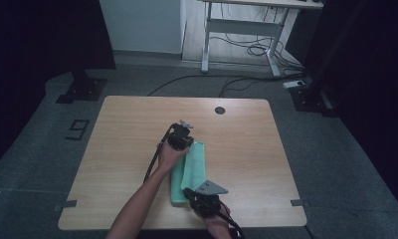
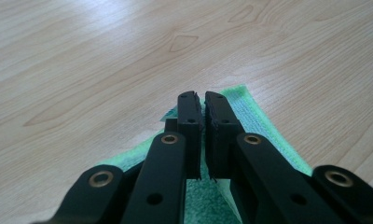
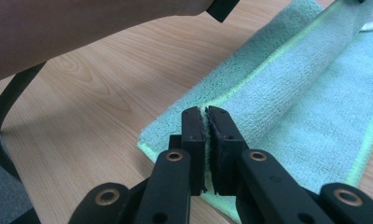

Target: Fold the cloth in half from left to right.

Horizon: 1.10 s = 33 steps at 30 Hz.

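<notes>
A light green towel (image 1: pixel 196 167) lies folded lengthwise on the wooden table (image 1: pixel 127 129), a little right of its middle. My left gripper (image 1: pixel 186 146) sits at the towel's far end, its jaws pressed together over the towel's corner (image 2: pixel 261 123), with green cloth running between and under the left gripper (image 2: pixel 201 99). My right gripper (image 1: pixel 188 192) is at the near end. In the right gripper view the right gripper (image 3: pixel 204 114) pinches a raised fold of the towel (image 3: pixel 310 88), and this ridge runs away toward the other hand.
A dark round grommet (image 1: pixel 220 110) sits near the table's far edge. The person's left forearm (image 3: pixel 72 32) and its black cable (image 3: pixel 3 116) cross the table left of the towel. A white desk frame (image 1: pixel 242 27) and floor cables lie beyond the table.
</notes>
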Tool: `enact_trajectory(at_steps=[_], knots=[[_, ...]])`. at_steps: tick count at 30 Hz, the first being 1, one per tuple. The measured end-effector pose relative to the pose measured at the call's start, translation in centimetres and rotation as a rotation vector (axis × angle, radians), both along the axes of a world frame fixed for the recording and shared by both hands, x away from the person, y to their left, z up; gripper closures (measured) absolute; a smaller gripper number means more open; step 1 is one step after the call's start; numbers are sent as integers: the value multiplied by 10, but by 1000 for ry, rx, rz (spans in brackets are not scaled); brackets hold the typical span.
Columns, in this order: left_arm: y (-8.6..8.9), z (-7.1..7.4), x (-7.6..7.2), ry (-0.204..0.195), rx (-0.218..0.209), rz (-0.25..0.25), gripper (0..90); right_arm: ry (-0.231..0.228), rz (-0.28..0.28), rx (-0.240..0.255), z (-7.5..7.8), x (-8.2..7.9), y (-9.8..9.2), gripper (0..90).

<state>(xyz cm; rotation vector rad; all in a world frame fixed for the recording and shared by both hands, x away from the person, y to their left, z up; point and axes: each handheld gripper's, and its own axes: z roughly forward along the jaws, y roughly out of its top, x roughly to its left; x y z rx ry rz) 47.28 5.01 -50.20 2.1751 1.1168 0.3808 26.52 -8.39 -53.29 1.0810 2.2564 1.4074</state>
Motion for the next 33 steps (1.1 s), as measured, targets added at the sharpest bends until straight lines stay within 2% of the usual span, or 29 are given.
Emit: enact_trajectory(at_steps=[6, 16, 24, 27, 30, 33], knots=[[-7, -5, 2, 8, 16, -7, 854, 12, -10, -7, -3, 0, -4, 845], [-16, -9, 5, 14, 9, -16, 853, 29, -22, -11, -7, 2, -10, 840], [-23, -15, 7, 22, 18, -22, 828, 49, -35, -26, -12, 5, -15, 801], [-24, -15, 7, 18, 17, -20, 808, 45, -47, -35, -13, 4, -17, 766], [-24, -14, 6, 7, -5, -21, 722, 42, -62, -47, -12, 2, -20, 698], [-23, -10, 5, -18, -11, -15, 675, 43, -87, -59, -13, -1, -26, 673]])
